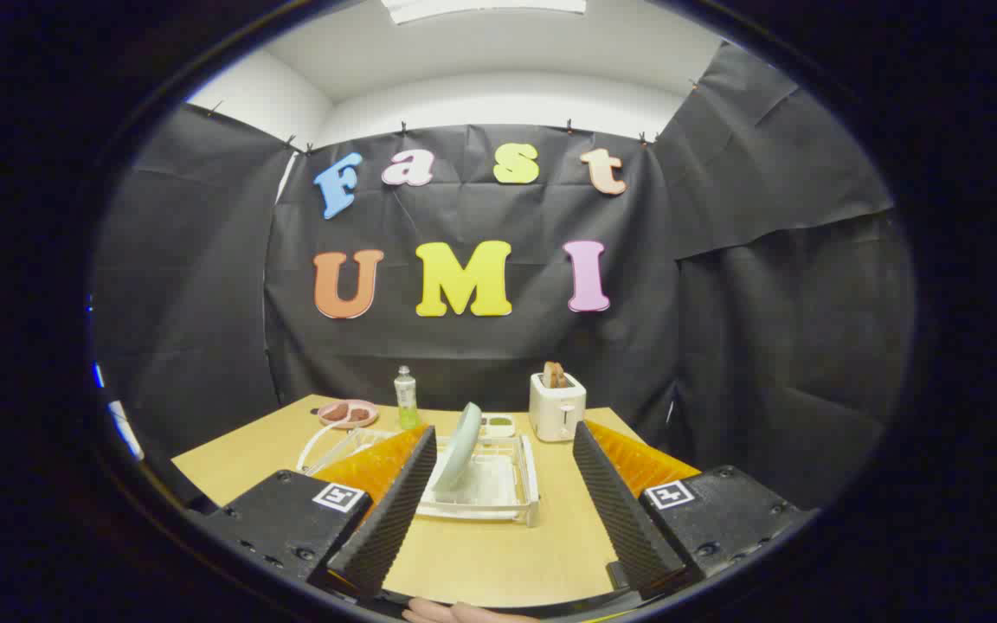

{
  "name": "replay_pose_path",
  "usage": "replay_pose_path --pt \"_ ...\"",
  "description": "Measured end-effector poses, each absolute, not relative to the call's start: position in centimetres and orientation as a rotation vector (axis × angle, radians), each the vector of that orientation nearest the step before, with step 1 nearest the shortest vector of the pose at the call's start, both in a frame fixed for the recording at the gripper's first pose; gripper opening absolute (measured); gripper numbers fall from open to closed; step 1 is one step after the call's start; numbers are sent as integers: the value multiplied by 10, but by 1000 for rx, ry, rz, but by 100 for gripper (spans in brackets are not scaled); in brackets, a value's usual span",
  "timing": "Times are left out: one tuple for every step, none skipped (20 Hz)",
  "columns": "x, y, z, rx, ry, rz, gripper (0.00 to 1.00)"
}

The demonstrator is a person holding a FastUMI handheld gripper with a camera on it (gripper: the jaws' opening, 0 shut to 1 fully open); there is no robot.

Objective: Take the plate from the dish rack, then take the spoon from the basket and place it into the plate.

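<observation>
One plate (pixel 461 447) stands on edge in the rack (pixel 526 481), tilted a little, and the rack serves as the landmark on the table (pixel 498 554). The gripper (pixel 503 437) hovers just short of the rack with its fingers spread wide and nothing between them; the plate sits ahead of them, close to the left finger (pixel 390 510) and partly behind its tip, well apart from the right finger (pixel 615 506). Left of the rack lies a wire basket (pixel 330 446), largely hidden by the left finger; whether a spoon lies in it cannot be told. Behind the rack stand a bottle (pixel 406 398) and a toaster (pixel 557 407), the toaster to the right. Behind and left of the rack sits a pink dish (pixel 348 414).
</observation>
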State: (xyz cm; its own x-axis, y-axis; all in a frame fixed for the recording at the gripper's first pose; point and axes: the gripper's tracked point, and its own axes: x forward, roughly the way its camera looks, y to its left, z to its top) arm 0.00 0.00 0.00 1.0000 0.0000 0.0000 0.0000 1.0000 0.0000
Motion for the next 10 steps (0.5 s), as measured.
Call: replay_pose_path --pt "0 4 2 -2 -4 11 100" --pt "0 4 2 -8 -6 14 100" --pt "1 5 3 -12 -11 16 100" --pt "1 5 3 -17 -10 18 100" --pt "2 6 3 -20 -9 19 100" --pt "2 5 2 -18 -8 21 100" --pt "3 5 2 -6 -3 21 100" --pt "5 4 -1 3 5 25 100" --pt "6 4 -3 9 15 28 100" --pt "10 3 -6 16 24 26 100"
